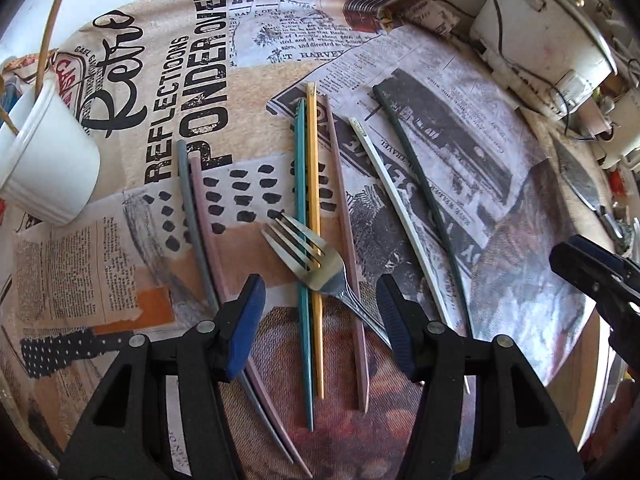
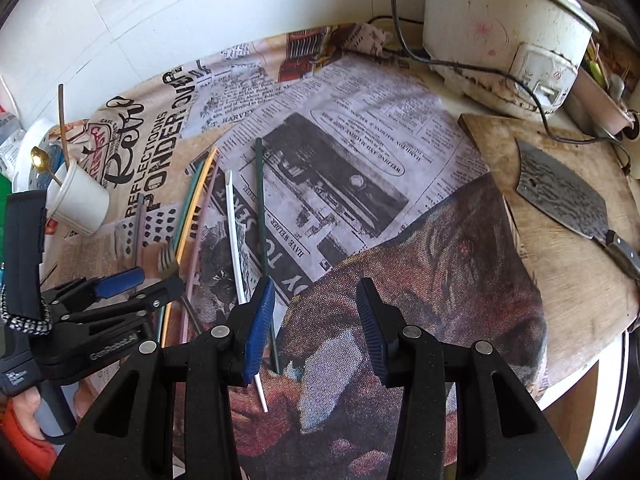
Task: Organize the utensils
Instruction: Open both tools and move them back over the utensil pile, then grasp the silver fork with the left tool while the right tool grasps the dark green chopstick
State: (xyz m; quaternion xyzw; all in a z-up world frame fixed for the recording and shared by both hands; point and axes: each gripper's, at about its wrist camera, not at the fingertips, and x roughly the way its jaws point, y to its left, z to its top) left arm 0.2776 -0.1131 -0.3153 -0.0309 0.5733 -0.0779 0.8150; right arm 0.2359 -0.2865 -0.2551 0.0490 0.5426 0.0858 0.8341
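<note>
Both grippers poised over loose utensils, nothing grasped

Left gripper released, its jaws straddling the steel fork that lies across slim teal and yellow chopsticks; right gripper released over bare printed cloth on the table, white chopstick just left; ribbed white cup far left, presumably the destination.

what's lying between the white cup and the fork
In the left wrist view, a grey chopstick and a mauve chopstick lie side by side on the cloth between the white cup and the fork.
</note>
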